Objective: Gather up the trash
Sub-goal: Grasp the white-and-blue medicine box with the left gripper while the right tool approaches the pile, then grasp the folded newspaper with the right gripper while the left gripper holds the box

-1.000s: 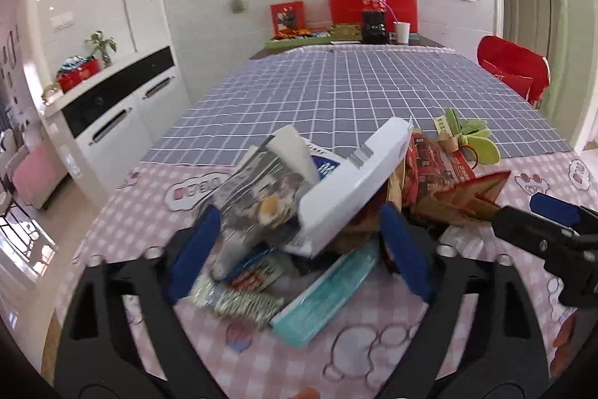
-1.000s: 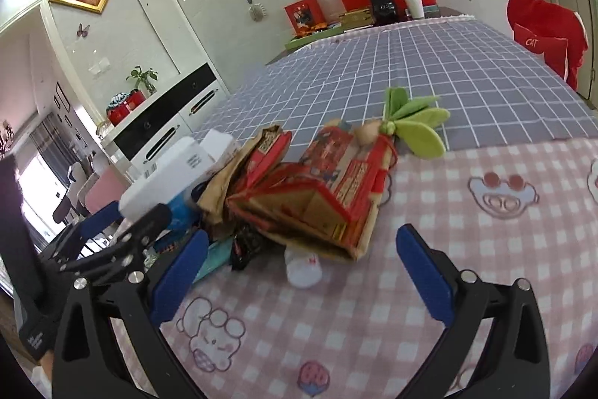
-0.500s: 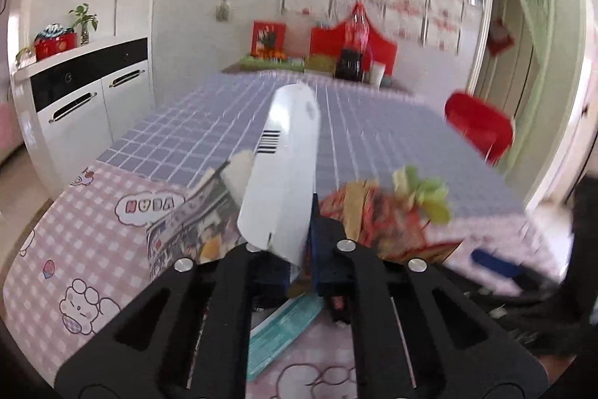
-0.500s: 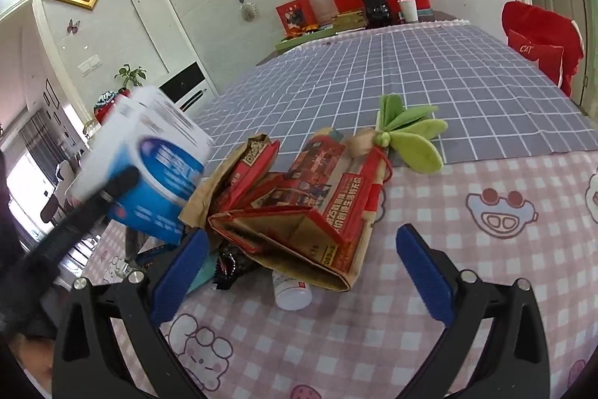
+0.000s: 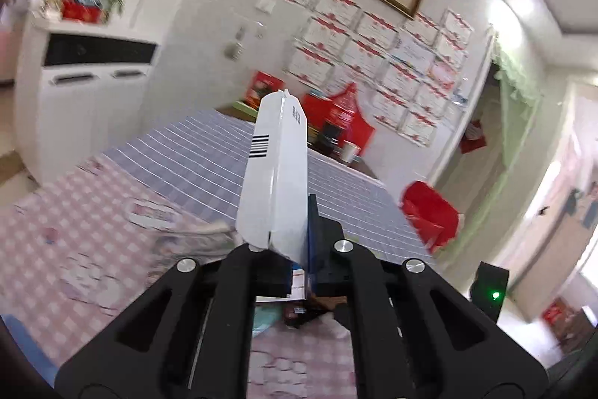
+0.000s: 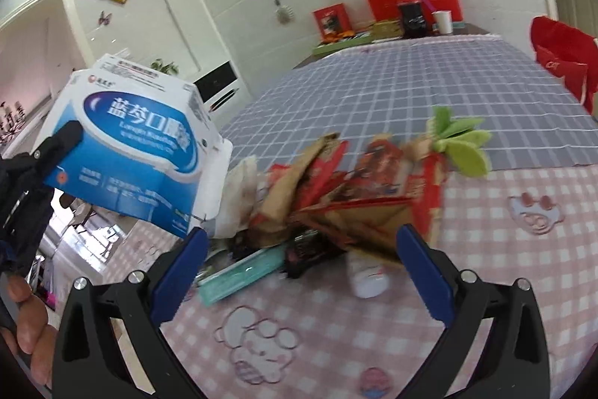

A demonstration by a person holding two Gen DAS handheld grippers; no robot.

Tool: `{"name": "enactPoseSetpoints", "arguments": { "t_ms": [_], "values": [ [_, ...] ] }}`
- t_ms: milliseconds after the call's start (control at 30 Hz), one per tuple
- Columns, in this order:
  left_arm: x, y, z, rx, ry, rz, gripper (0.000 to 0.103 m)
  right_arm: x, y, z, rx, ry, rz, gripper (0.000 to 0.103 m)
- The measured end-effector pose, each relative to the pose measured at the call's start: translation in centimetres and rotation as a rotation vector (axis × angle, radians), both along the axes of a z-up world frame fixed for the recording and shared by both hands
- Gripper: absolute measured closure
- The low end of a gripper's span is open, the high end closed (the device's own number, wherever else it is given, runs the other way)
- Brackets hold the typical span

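The left gripper [image 5: 278, 242] clamps a flattened white-and-blue box [image 6: 138, 144] above the trash pile [image 6: 336, 197] — the right gripper [image 6: 299, 264], jaws wide, hangs just before that pile.

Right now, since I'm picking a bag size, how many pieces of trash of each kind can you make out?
Boxes: 2, a white-blue box in the left gripper and a teal box
Bottles: 1, white bottle
Wrappers: 1, black wrapper
Paper heaps: 1, red-brown heap, pieces too blurred to split
Total: 5
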State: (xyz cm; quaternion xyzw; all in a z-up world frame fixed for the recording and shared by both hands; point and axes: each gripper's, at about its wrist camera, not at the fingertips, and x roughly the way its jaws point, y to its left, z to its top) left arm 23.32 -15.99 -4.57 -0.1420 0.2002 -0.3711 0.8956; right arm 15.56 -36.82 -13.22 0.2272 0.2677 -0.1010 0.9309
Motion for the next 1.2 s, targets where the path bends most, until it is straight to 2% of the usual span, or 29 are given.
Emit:
{"name": "enactPoseSetpoints", "arguments": {
  "t_ms": [67, 267, 367, 433, 533, 733, 833, 900, 933, 1000, 1033, 1067, 1100, 1167, 1200],
  "values": [
    [-0.2, 1.1, 0.0, 0.021, -0.017, 0.051, 0.097, 0.7, 1.0, 0.0, 0.007, 0.001, 0.028, 0.004],
    [-0.2, 4.8, 0.8, 0.011, -0.033, 0.147, 0.097, 3.0, 3.7, 0.0, 0.027, 0.004, 0.098, 0.004],
    [-0.3, 5.6, 0.7, 0.093, -0.081, 0.244, 0.097, 4.6, 4.6, -0.5, 0.061, 0.015, 0.128, 0.004],
    [0.1, 5.9, 0.3, 0.128, -0.091, 0.274, 0.097, 5.7, 5.3, -0.9, 0.095, 0.024, 0.143, 0.004],
    [0.9, 6.3, -0.7, 0.178, -0.082, 0.302, 0.097, 7.6, 6.6, -1.7, 0.155, 0.043, 0.172, 0.004],
    [2.6, 7.5, -2.6, 0.223, -0.048, 0.319, 0.097, 9.7, 8.1, -2.8, 0.279, 0.024, 0.178, 0.004],
    [2.9, 7.7, -3.2, 0.240, -0.045, 0.314, 0.097, 10.5, 7.8, -3.3, 0.347, -0.003, 0.124, 0.005],
    [3.3, 7.9, -3.5, 0.247, -0.036, 0.304, 0.097, 10.7, 7.4, -3.1, 0.359, -0.033, 0.080, 0.005],
    [3.3, 8.0, -3.7, 0.248, -0.031, 0.301, 0.097, 10.7, 7.3, -3.1, 0.358, -0.039, 0.069, 0.008],
    [3.4, 8.1, -4.1, 0.248, -0.019, 0.292, 0.097, 11.1, 6.9, -3.1, 0.351, -0.039, 0.044, 0.033],
    [3.5, 8.2, -4.2, 0.248, -0.015, 0.286, 0.097, 11.3, 6.7, -3.2, 0.351, -0.033, 0.033, 0.055],
    [3.5, 8.3, -4.2, 0.249, -0.016, 0.283, 0.097, 11.5, 6.3, -3.5, 0.378, -0.030, 0.029, 0.065],
    [3.5, 8.4, -4.2, 0.249, -0.018, 0.276, 0.097, 11.7, 6.1, -3.8, 0.392, -0.023, 0.030, 0.068],
    [3.5, 8.4, -4.1, 0.248, -0.020, 0.267, 0.097, 12.2, 6.1, -3.8, 0.381, -0.024, 0.037, 0.091],
    [3.5, 8.6, -4.1, 0.245, -0.016, 0.262, 0.097, 12.4, 6.2, -3.8, 0.367, -0.024, 0.036, 0.092]
  ]
}}
